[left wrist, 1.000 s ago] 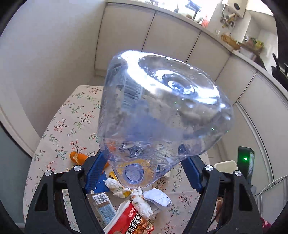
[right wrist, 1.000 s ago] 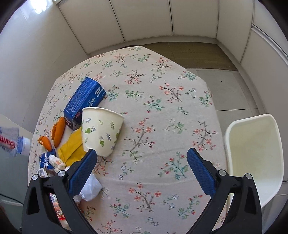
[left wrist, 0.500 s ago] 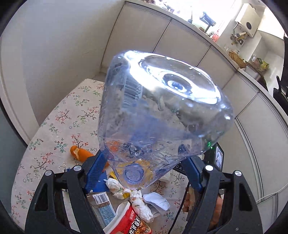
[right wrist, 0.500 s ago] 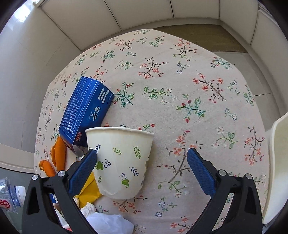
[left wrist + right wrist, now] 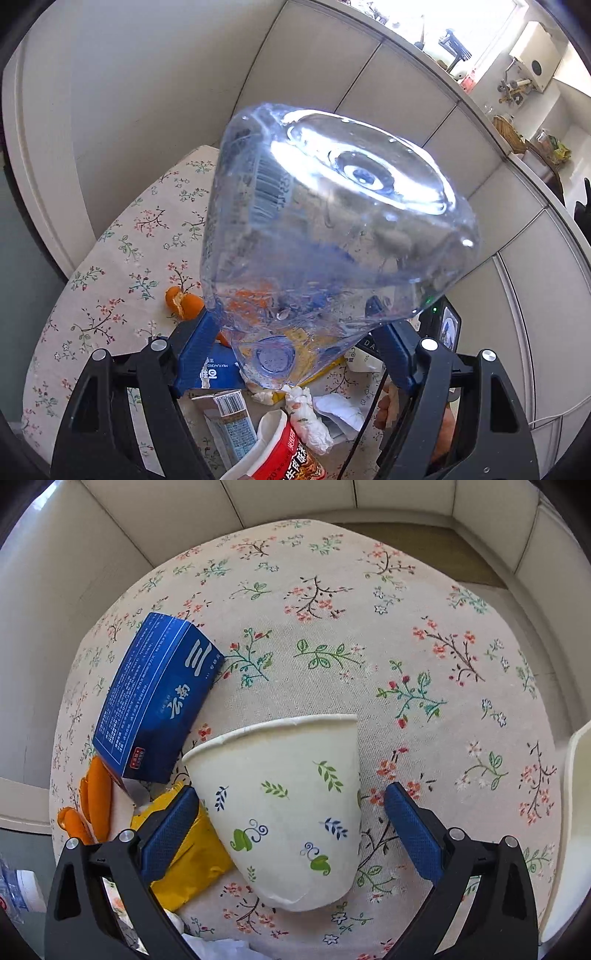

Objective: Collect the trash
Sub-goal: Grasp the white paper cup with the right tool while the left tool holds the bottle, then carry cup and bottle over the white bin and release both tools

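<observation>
The left gripper (image 5: 295, 341) holds a big clear plastic bottle (image 5: 332, 229) between its 2 blue pads – the pads press on the bottle's sides near its neck. The bottle's blue cap (image 5: 275, 358) faces the camera and its round bottom points away and up. It is lifted above the table (image 5: 122, 258), which wears a cloth with small flowers.

Under the bottle, close to the camera, trash lies in a heap on the cloth: a red and white noodle cup (image 5: 280, 454), a small carton with a bar code (image 5: 231, 421), crumpled white tissues (image 5: 308, 417) and a small blue pack (image 5: 218, 373). A bit further off lies some orange peel (image 5: 183, 301). Behind the table stand pale cupboard doors (image 5: 310, 74).

The right gripper (image 5: 290, 821) points down at the table and its jaws are wide apart. A paper cup (image 5: 291, 812) with little leaves printed on it lies tipped over between the 2 pads – the left pad looks to be right against its side, and the right pad is clear of it. The cup's open rim points away from the camera. Just left of the cup lies a yellow wrapper (image 5: 195, 860), with more orange peel (image 5: 98, 797) past it. Further back, a blue box (image 5: 159, 698) sits beside the cup's rim. At the right edge is a pale bin (image 5: 576, 812).
</observation>
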`<state>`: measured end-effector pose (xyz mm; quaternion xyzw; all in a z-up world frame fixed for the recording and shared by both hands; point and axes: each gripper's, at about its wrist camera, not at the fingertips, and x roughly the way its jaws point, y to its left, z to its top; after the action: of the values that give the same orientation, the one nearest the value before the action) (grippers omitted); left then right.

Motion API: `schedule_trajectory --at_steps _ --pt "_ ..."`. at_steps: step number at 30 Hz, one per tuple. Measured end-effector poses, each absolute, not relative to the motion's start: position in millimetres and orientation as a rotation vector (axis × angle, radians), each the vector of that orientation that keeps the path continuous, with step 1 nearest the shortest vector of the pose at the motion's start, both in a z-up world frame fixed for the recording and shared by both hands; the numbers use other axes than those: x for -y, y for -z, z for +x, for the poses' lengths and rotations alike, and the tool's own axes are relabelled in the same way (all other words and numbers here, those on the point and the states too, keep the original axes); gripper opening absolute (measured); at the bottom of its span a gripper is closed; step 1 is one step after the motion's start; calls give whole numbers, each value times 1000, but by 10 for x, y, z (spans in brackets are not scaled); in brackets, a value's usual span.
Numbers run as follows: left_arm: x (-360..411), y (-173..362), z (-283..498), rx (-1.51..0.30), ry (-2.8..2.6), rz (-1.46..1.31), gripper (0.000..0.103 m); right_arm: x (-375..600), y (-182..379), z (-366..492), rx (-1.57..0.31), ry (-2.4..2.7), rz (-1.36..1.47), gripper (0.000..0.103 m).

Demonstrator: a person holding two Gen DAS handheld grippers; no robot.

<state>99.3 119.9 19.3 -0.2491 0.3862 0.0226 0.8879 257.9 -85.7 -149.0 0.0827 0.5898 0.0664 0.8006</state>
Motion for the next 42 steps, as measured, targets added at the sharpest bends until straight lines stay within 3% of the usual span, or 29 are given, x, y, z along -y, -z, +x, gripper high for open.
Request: schedule_trajectory --at_steps 1,4,27,42 --pt "-1199 -188 997 -806 -48 -521 76 836 1475 2569 -1250 -145 143 79" --pt "-1208 -171 1017 -815 -49 -531 76 818 1433 2552 -1233 -195 135 74" --pt "-984 -264 1013 -757 -27 -539 76 1314 377 2142 -972 -237 211 74" --pt "-371 -417 1041 -671 145 -497 76 2175 -112 1754 -772 -82 222 75"
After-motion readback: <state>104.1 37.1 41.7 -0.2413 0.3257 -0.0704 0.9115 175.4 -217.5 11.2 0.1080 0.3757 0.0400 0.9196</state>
